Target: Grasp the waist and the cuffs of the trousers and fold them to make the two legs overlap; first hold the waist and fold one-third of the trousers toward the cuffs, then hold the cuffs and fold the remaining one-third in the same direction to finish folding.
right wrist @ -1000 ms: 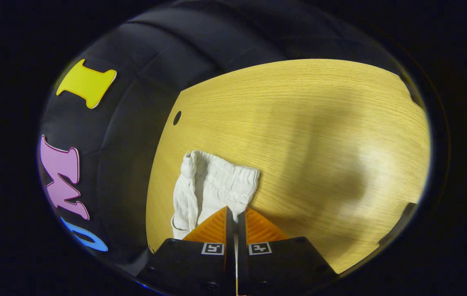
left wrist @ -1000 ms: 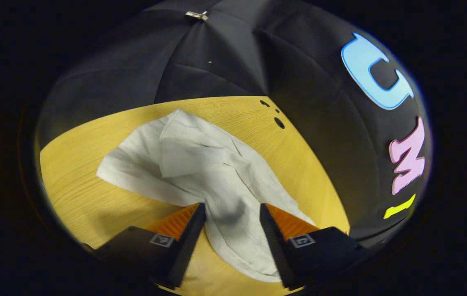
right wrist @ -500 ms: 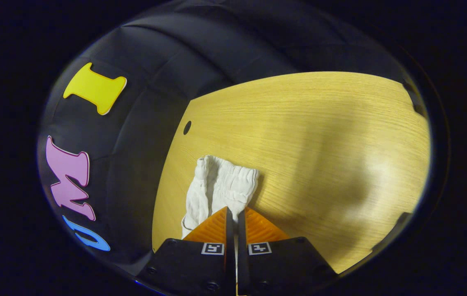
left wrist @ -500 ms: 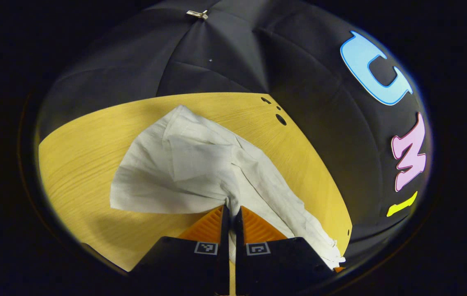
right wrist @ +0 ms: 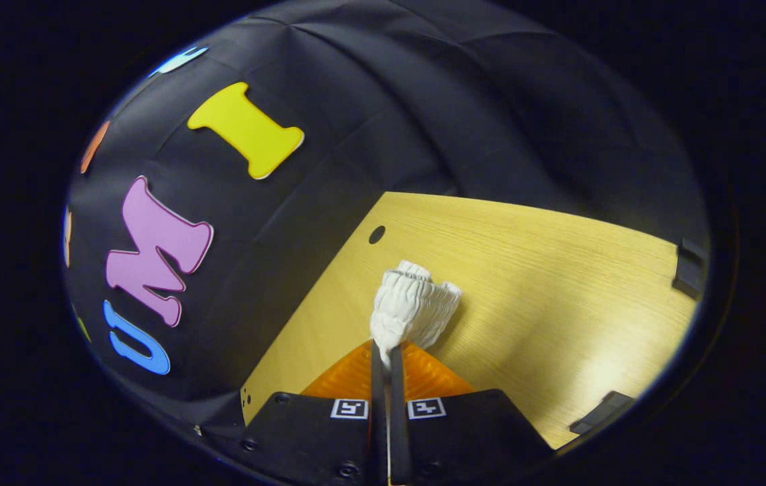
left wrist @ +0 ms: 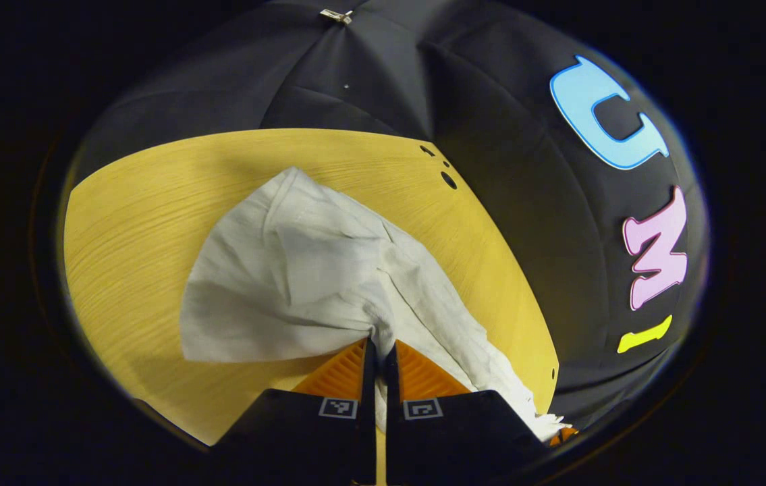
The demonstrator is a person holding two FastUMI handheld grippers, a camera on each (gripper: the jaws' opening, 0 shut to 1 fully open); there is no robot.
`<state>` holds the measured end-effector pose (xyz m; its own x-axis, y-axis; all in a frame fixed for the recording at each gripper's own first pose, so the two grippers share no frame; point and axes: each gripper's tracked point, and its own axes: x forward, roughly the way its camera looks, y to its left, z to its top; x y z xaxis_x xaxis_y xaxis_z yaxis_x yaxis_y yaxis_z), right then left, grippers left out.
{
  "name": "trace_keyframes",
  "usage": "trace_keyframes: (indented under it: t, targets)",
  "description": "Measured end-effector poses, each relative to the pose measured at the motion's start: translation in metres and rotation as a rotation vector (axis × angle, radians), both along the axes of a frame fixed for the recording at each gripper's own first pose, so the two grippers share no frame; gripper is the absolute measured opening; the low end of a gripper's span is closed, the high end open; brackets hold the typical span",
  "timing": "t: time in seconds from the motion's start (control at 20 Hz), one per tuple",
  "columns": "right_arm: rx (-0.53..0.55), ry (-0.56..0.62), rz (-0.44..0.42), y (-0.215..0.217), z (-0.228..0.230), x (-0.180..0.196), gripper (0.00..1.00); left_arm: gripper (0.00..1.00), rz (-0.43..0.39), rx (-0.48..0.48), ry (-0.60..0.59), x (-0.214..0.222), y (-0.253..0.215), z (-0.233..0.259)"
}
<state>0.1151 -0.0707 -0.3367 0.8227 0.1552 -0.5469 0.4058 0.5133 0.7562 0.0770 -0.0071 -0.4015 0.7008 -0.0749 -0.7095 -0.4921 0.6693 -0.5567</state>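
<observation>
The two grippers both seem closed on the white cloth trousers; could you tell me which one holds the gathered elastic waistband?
The right gripper: ribbed, bunched waistband rises from its fingers. The left gripper pinches smooth cloth.

A recording booth rather than a home is indicated by the black cloth wall (left wrist: 356,74) draped closely around a bare light wooden table (right wrist: 558,270) with drilled holes.
</observation>
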Motion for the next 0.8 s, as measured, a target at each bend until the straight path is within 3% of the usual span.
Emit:
trace_keyframes:
  t: [0.3, 0.55, 0.8]
  targets:
    - [-0.036, -0.139, 0.101, 0.039, 0.055, 0.006, 0.07, 0.11, -0.041, -0.016, 0.006, -0.006, -0.006, -0.002]
    - [-0.008, -0.250, 0.271, 0.120, 0.103, 0.004, 0.06, 0.11, -0.063, -0.029, 0.006, -0.004, -0.006, -0.002]
    - [0.036, -0.277, 0.408, 0.202, 0.119, -0.005, 0.06, 0.11, -0.067, -0.049, -0.001, -0.002, -0.006, 0.000]
